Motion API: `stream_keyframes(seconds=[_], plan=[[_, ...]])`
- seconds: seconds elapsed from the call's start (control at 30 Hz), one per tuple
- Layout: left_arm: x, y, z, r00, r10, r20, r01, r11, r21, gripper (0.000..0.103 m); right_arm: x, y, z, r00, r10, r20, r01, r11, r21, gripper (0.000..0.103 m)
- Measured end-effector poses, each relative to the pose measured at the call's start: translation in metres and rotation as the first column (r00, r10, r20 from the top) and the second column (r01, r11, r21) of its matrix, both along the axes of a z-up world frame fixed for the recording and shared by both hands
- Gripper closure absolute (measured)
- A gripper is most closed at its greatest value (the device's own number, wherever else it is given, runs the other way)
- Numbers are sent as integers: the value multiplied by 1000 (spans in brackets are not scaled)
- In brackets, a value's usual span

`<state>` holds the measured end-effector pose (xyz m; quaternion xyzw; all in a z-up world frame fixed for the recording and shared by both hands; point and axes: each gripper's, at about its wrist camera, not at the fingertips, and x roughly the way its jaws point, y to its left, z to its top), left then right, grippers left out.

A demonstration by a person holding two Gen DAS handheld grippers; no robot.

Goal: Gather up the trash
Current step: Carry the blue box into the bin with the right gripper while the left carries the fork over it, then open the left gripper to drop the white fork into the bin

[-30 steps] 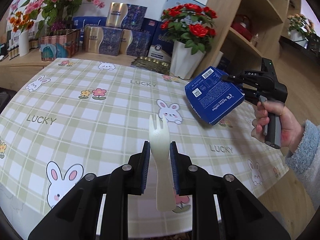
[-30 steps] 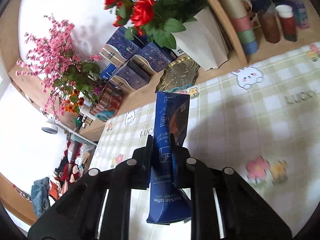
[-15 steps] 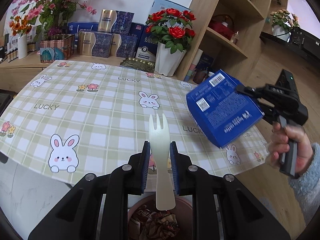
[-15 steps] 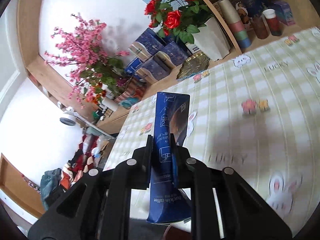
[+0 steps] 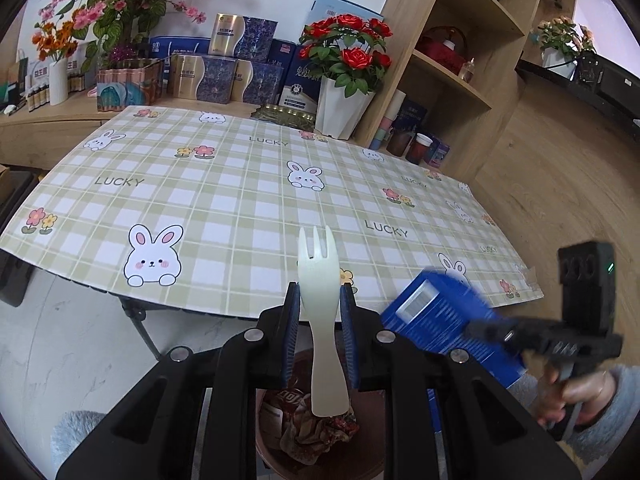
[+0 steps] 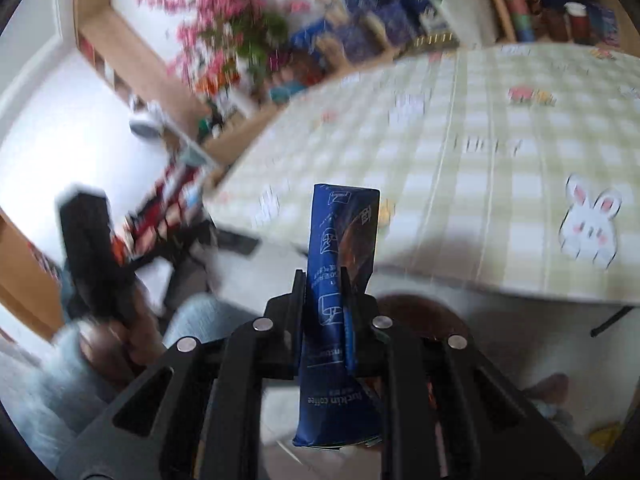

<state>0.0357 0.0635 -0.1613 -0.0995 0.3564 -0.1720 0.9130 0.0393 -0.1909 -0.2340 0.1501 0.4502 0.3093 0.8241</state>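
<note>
Left tool [image 5: 319, 312]: closed on one pale plastic fork [image 5: 320, 304], gripped at the waist between bowl and handle, tines pointing away from the tool, handle end hanging back over the bin. Directly beneath this tool sits one brown bin [image 5: 320, 432], with crumpled wrappers in it; the checked surface [image 5: 224, 200] lies ahead of the tool and beyond the bin.

Right tool [image 6: 324, 304]: closed on one blue coffee packet [image 6: 340, 280], held edge-on between the jaws, its far end reaching ahead of the tool and its printed end hanging back toward the camera. In the left wrist view the same packet [image 5: 448, 320] appears blurred just to the right of the left tool, close to the bin. The bin rim [image 6: 424, 308] shows behind and below the right tool.

Step in hand, as judged: dropping both items into the bin. To do it well, each item is best brought fully over the bin mouth before its jaws part; the long fork could catch the rim if let go off-centre, and the light packet may drift, so a low release suits it. The two tools are close together and need room.

Count: two tools, one fork, one packet, one bin.
</note>
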Motion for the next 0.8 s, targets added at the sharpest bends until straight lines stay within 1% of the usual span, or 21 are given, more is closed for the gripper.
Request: stream_keyframes(seconds=[0.07, 0.13, 0.17, 0.27, 0.33, 0.4, 0.47, 0.6, 0.67, 0.73, 0.8], plan=[[-4, 2, 0, 1000, 3, 2, -3, 1000, 2, 83, -1, 13, -20, 999, 26, -32, -28, 999, -46, 84], [-7, 3, 1, 1000, 5, 3, -5, 1000, 6, 83, 0, 28, -46, 995, 58, -80, -66, 993, -99, 84], [-8, 4, 1, 1000, 7, 3, -8, 1000, 8, 83, 1, 33, -54, 994, 65, -92, -76, 990, -120, 84], [-11, 8, 0, 1000, 20, 1, -20, 1000, 11, 83, 1, 56, -89, 988, 104, -116, -130, 958, -254, 84], [-12, 8, 0, 1000, 23, -1, -23, 1000, 11, 83, 2, 70, -111, 983, 121, -134, -160, 927, -339, 84], [-12, 8, 0, 1000, 24, -4, -24, 1000, 15, 83, 4, 78, -126, 981, 121, -149, -171, 904, -392, 85], [-13, 7, 0, 1000, 22, -4, -22, 1000, 17, 83, 7, 81, -140, 982, 105, -156, -163, 889, -428, 84], [-12, 7, -2, 1000, 20, -9, -20, 1000, 20, 84, 18, 72, -157, 984, 18, -178, -94, 899, -427, 84], [-12, 6, -4, 1000, 18, -13, -17, 1000, 21, 84, 25, 65, -161, 982, -7, -187, -77, 896, -436, 83], [-12, 5, -5, 1000, 17, -15, -17, 1000, 24, 84, 24, 66, -162, 983, -9, -185, -77, 888, -454, 76], [-11, 5, -7, 1000, 16, -19, -15, 1000, 21, 84, 23, 67, -160, 983, 8, -183, -91, 890, -446, 48]])
